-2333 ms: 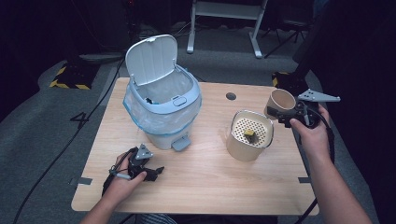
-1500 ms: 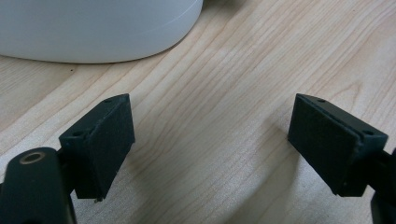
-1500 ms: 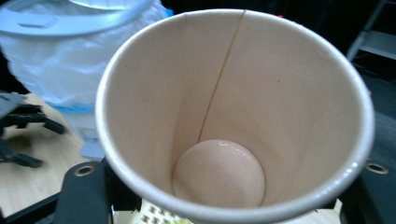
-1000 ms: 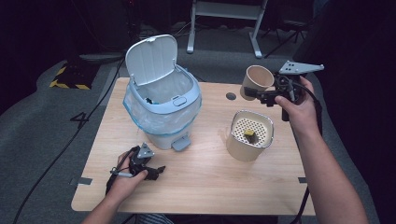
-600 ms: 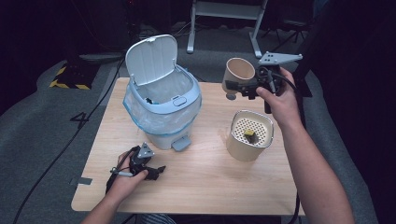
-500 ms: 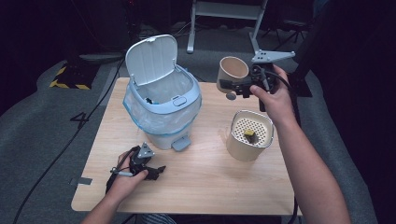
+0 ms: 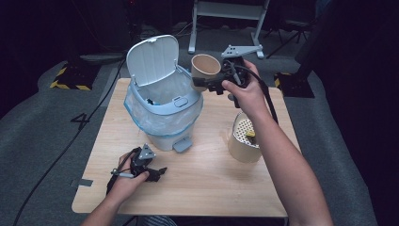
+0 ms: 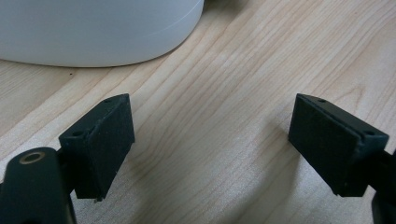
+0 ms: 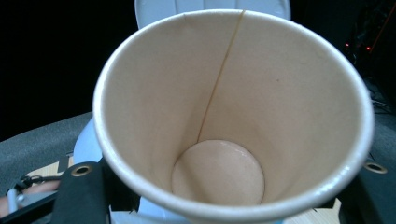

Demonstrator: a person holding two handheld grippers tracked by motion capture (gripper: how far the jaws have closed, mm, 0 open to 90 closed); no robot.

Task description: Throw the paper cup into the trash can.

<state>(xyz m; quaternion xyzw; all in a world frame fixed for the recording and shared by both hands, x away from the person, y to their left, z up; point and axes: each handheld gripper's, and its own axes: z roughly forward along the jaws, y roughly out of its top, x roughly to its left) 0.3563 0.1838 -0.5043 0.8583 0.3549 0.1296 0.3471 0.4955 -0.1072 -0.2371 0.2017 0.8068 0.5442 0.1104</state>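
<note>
My right gripper point(image 7: 207, 84) is shut on an empty tan paper cup point(image 7: 205, 69), held upright in the air beside the right rim of the pedal bin point(image 7: 162, 115). The bin is pale blue and white, lined with a clear bag, and its lid point(image 7: 153, 59) stands open. The right gripper view looks straight down into the paper cup point(image 9: 229, 116), with the bin's lid point(image 9: 205, 7) behind it. My left gripper point(image 7: 155, 173) rests open on the table near the front left, nothing between its pads point(image 8: 105, 140); the bin's white base point(image 8: 98, 32) lies just beyond.
A tan container with a perforated insert point(image 7: 245, 139), something small and yellow-green inside, stands on the wooden table point(image 7: 207, 183) right of the bin, under my right forearm. A white stand point(image 7: 228, 14) is on the dark floor behind the table.
The right hand has carried the paper cup leftward from above the table's right side to the bin's rim. The left gripper has stayed put.
</note>
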